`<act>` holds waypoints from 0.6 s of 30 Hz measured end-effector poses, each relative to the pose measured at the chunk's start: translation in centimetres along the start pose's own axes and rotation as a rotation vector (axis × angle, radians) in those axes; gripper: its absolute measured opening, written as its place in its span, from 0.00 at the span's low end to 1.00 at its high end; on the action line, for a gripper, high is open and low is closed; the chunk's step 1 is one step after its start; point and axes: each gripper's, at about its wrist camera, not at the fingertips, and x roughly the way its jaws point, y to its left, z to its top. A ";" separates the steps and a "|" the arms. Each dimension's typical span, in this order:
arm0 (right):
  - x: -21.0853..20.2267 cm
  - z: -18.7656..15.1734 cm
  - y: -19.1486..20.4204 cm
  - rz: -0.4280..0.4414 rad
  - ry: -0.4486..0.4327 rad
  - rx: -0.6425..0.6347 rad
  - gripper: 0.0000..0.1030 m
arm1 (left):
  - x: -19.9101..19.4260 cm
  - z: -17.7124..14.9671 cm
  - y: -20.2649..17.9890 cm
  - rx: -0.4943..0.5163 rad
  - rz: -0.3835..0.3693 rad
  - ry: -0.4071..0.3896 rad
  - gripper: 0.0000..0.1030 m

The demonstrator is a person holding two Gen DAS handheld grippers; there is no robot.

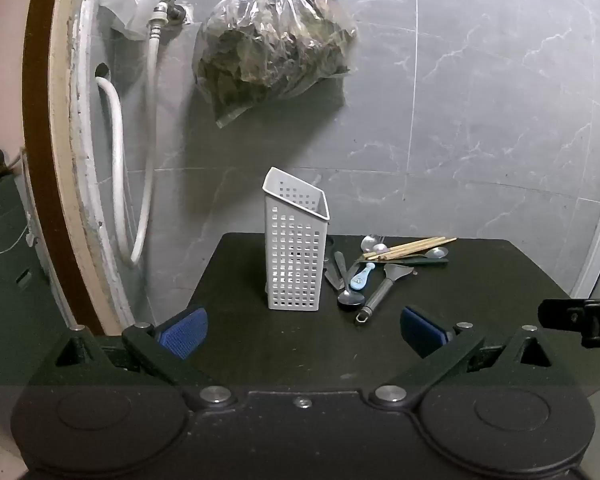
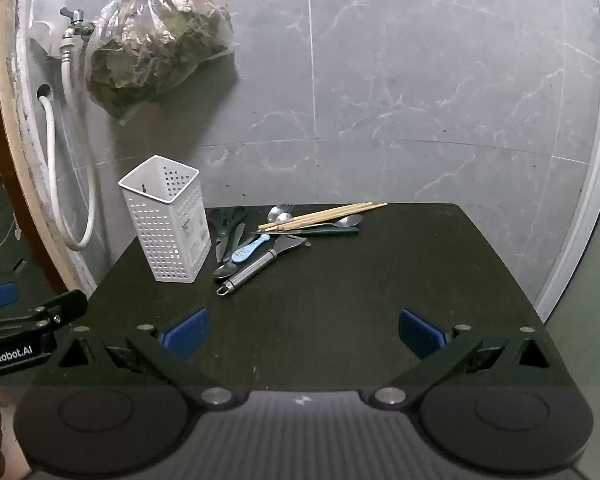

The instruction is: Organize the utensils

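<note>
White perforated plastic, the utensil holder [image 2: 166, 220] stands upright and looks empty toward the back left of the black table [image 2: 380, 300]. Just beside it on its right lies a loose heap of utensils: wooden chopsticks [image 2: 324, 214] across the top, a steel spoon [image 2: 350, 221], black-handled scissors [image 2: 226, 220], a small light-blue spoon [image 2: 250, 249], and a steel-handled peeler [image 2: 256, 270] nearest the front. The left gripper [image 1: 304, 330] and right gripper [image 2: 304, 330] both hover over the near edge with blue-padded fingers spread wide, nothing between them. A clear bag of dried leaves [image 2: 156, 40] hangs on the grey marble-look wall.
</note>
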 end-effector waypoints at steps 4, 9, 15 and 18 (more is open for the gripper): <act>0.1 0.1 0.0 0.000 0.004 0.000 1.00 | 0.0 0.0 0.0 0.004 0.002 0.003 0.99; 0.3 0.1 0.1 -0.002 0.007 -0.001 1.00 | 0.0 0.0 0.0 0.003 0.002 0.004 0.99; 0.1 0.2 0.3 -0.003 0.009 0.000 1.00 | 0.0 0.0 0.0 0.003 0.002 0.004 0.99; 0.4 0.1 0.0 -0.003 0.009 0.001 1.00 | 0.0 0.0 0.0 0.004 0.002 0.004 0.99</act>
